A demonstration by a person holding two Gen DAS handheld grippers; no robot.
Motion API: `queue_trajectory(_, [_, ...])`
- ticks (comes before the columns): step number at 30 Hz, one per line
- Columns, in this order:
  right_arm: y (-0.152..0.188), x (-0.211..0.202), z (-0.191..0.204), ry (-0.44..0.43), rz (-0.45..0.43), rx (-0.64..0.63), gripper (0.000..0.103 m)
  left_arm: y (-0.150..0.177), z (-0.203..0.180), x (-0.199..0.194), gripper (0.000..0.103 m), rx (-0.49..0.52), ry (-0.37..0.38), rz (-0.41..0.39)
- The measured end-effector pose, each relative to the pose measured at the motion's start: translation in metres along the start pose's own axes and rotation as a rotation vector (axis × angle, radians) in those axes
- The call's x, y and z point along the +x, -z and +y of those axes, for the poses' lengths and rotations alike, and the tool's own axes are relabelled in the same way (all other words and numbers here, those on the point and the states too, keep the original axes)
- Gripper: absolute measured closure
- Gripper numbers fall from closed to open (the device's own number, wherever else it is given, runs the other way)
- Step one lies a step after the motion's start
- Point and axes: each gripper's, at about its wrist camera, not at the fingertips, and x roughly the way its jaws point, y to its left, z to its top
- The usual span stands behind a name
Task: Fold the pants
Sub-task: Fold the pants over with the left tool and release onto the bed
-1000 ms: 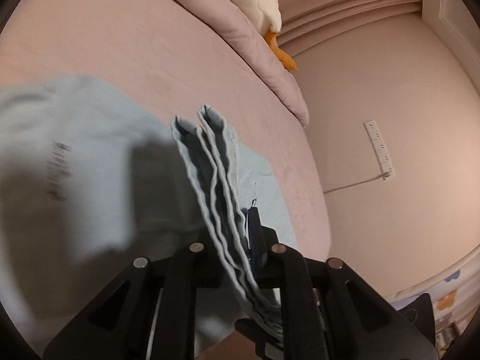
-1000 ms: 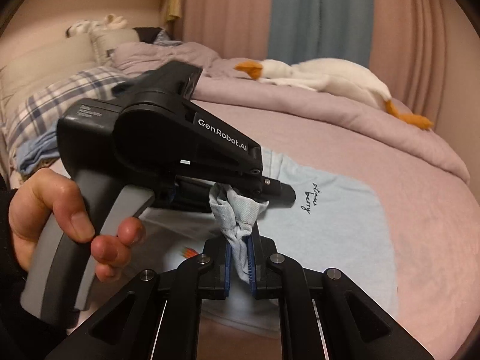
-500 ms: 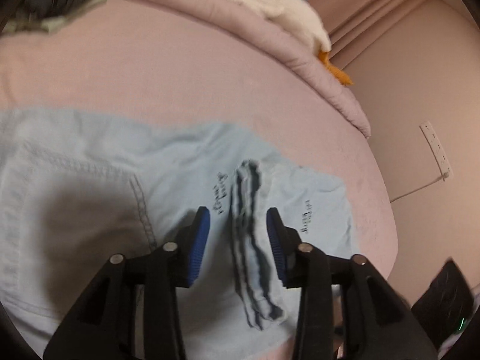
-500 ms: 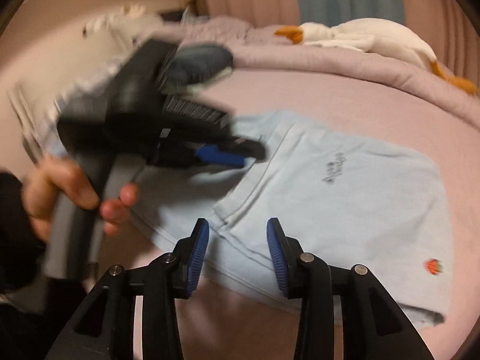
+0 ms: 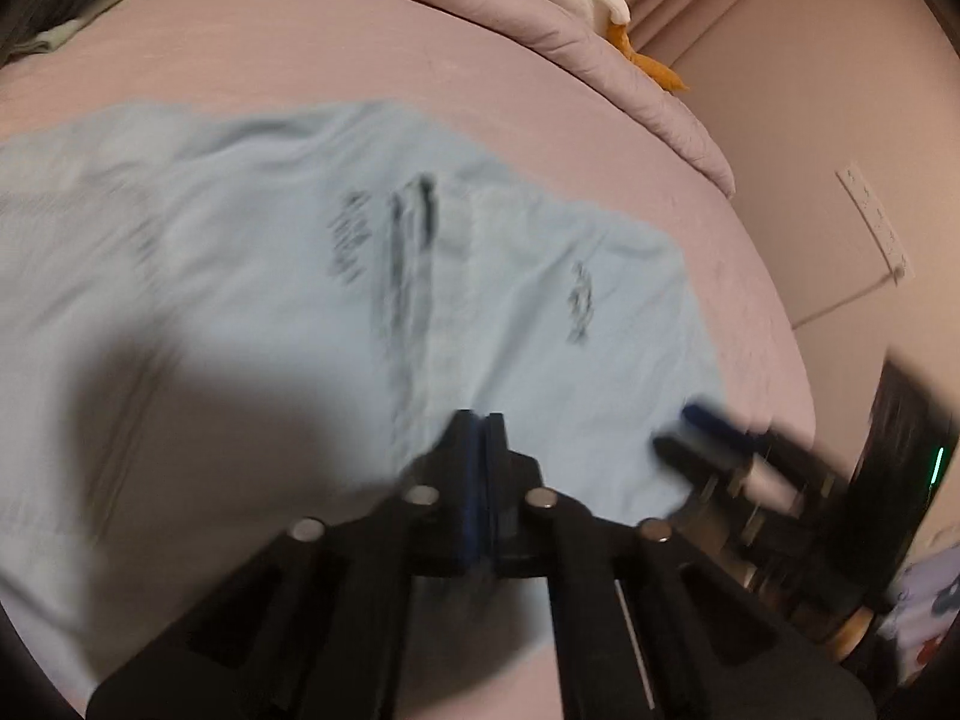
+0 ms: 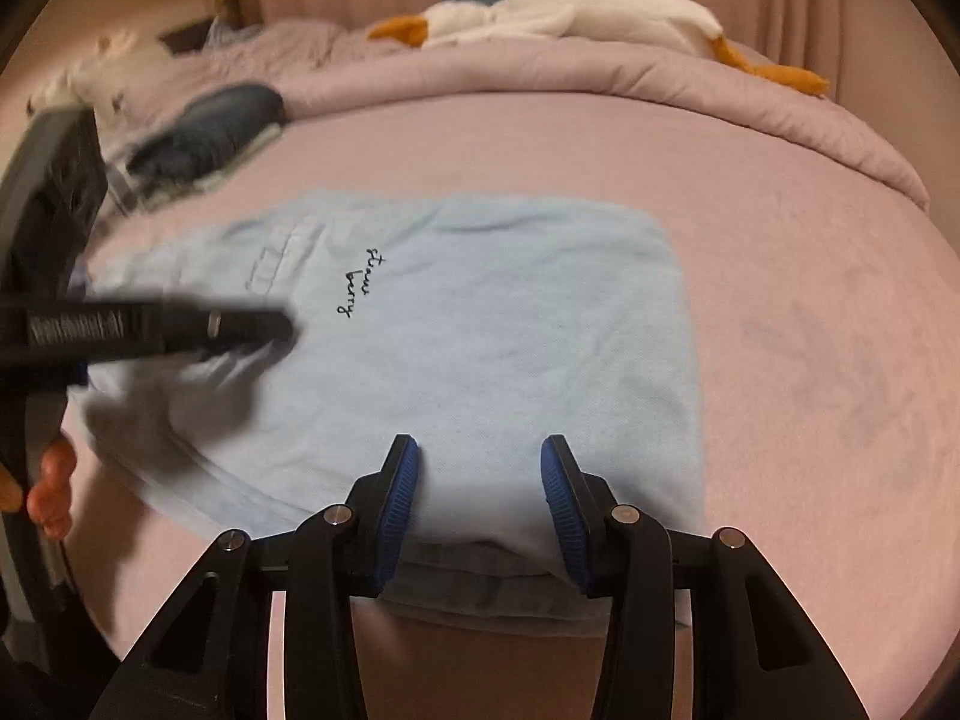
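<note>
Pink bedding (image 6: 810,312) stretches away from both tongs, with a rolled quilt (image 6: 660,78) and a white goose plush (image 6: 570,6) far beyond their tips. Ahead of the right gripper (image 6: 480,474), whose jaws stand wide with nothing between them, the light blue pants (image 6: 492,330) lie folded into a flat rectangle, likely just laid down for smoothing. To its left the left gripper (image 5: 480,426) has its jaws pressed together (empty, as far as the blur allows) just over the cloth. A dark garment (image 6: 222,114) sits far left.
</note>
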Motion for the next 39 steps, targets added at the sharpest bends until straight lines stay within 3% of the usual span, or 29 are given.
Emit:
queue_trajectory(2, [-0.010, -0.002, 0.003, 0.005, 0.026, -0.015, 0.057, 0.008, 0.003, -0.008, 0.101, -0.011, 0.025, -0.007])
queue_trajectory(7, [-0.042, -0.002, 0.026, -0.128, -0.032, -0.063, 0.059, 0.003, 0.001, -0.003, 0.101, -0.016, 0.026, -0.007])
queue_trajectory(8, [-0.054, 0.007, 0.035, -0.153, -0.025, -0.085, 0.063, 0.005, 0.002, -0.007, 0.101, -0.012, 0.028, -0.008])
queue_trajectory(9, [-0.066, 0.020, 0.046, -0.176, -0.010, -0.115, 0.074, 0.005, 0.000, -0.006, 0.101, -0.012, 0.033, -0.009])
queue_trajectory(10, [-0.068, 0.027, 0.050, -0.183, 0.002, -0.128, 0.082, 0.010, 0.003, -0.014, 0.101, -0.014, 0.040, -0.007])
queue_trajectory(13, [-0.086, 0.058, 0.076, -0.197, 0.057, -0.162, 0.087, 0.010, 0.010, -0.019, 0.101, -0.017, 0.028, -0.018])
queue_trajectory(15, [-0.095, 0.084, 0.088, -0.178, 0.113, -0.176, 0.088, 0.009, 0.016, -0.023, 0.101, -0.013, 0.012, -0.028])
queue_trajectory(20, [-0.105, 0.088, 0.087, -0.212, 0.116, -0.127, 0.088, 0.006, 0.022, -0.023, 0.101, -0.051, 0.040, -0.020])
queue_trajectory(23, [-0.099, 0.069, 0.064, -0.251, 0.068, 0.000, 0.088, 0.006, 0.025, -0.024, 0.097, -0.057, 0.004, -0.023])
queue_trajectory(25, [-0.088, 0.047, 0.054, -0.241, 0.029, 0.021, 0.088, 0.005, 0.031, -0.024, 0.097, -0.091, 0.031, -0.015])
queue_trajectory(27, [-0.070, 0.027, 0.046, -0.203, 0.017, -0.002, 0.088, 0.005, 0.032, -0.025, 0.097, -0.103, 0.032, -0.015])
queue_trajectory(30, [-0.037, 0.006, 0.041, -0.077, 0.022, -0.094, 0.088, 0.007, 0.024, -0.027, 0.100, -0.077, 0.001, -0.025])
queue_trajectory(32, [-0.010, -0.001, 0.040, -0.039, 0.058, -0.136, 0.088, 0.008, 0.023, -0.031, 0.099, -0.069, -0.017, -0.028])
queue_trajectory(33, [0.010, -0.002, 0.041, -0.024, 0.093, -0.152, 0.088, 0.009, 0.021, -0.035, 0.094, -0.066, -0.025, -0.033])
queue_trajectory(35, [0.027, -0.015, 0.046, 0.001, 0.048, -0.184, 0.087, 0.011, 0.019, -0.047, 0.075, -0.054, -0.032, -0.053])
queue_trajectory(37, [0.036, -0.028, 0.055, -0.003, 0.060, -0.231, 0.081, 0.012, 0.018, -0.056, 0.048, -0.043, -0.054, -0.083])
queue_trajectory(39, [0.040, -0.037, 0.059, -0.045, 0.058, -0.223, 0.080, 0.022, 0.021, -0.078, 0.044, -0.034, -0.083, -0.128])
